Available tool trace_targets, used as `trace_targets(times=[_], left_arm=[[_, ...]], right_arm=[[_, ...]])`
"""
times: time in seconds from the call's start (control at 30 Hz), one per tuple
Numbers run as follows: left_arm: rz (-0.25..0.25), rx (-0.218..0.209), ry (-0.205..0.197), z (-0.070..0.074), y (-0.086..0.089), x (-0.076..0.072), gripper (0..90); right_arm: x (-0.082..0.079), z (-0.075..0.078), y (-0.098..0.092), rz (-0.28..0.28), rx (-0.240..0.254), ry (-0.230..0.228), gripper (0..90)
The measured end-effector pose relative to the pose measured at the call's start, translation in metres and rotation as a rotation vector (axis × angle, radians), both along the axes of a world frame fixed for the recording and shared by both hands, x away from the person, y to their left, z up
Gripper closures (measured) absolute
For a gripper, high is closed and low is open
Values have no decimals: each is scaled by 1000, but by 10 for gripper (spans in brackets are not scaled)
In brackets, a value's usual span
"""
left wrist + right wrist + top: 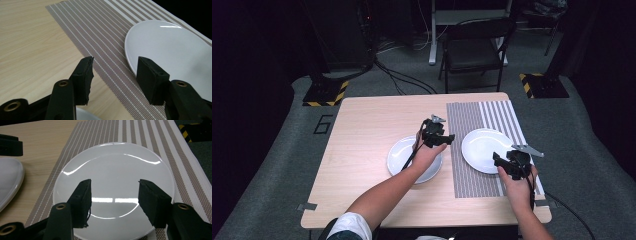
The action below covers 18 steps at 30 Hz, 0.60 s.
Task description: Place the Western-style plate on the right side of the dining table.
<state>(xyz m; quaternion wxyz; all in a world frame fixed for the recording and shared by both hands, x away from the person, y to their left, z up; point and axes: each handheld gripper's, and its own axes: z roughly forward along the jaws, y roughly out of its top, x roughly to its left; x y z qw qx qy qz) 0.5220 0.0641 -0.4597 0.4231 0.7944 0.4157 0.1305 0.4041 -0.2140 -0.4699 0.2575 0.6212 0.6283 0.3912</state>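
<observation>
bench (362, 150): light wood, on grey floor | mat (472, 150): striped, covers bench right part, far edge to near edge | left plate (399, 157): white, on bare wood just beside mat's left edge | right plate (482, 145): white, on mat | chair (474, 47): black, beyond far edge | hazard-striped feet (327, 92) off both far corners

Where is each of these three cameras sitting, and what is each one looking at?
High view: above the person's side, facing forward and down on the table; both forearms show.
Left gripper view: rides the left gripper, facing the striped mat.
Right gripper view: rides the right gripper, over the right plate.
All share that plate.
</observation>
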Motion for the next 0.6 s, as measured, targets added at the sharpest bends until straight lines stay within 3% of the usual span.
trace_targets(times=[0.6], left_arm=[[90, -8, -71, 21, 77, -24, 467]], right_arm=[[-2, 23, 33, 145, 4, -32, 441]])
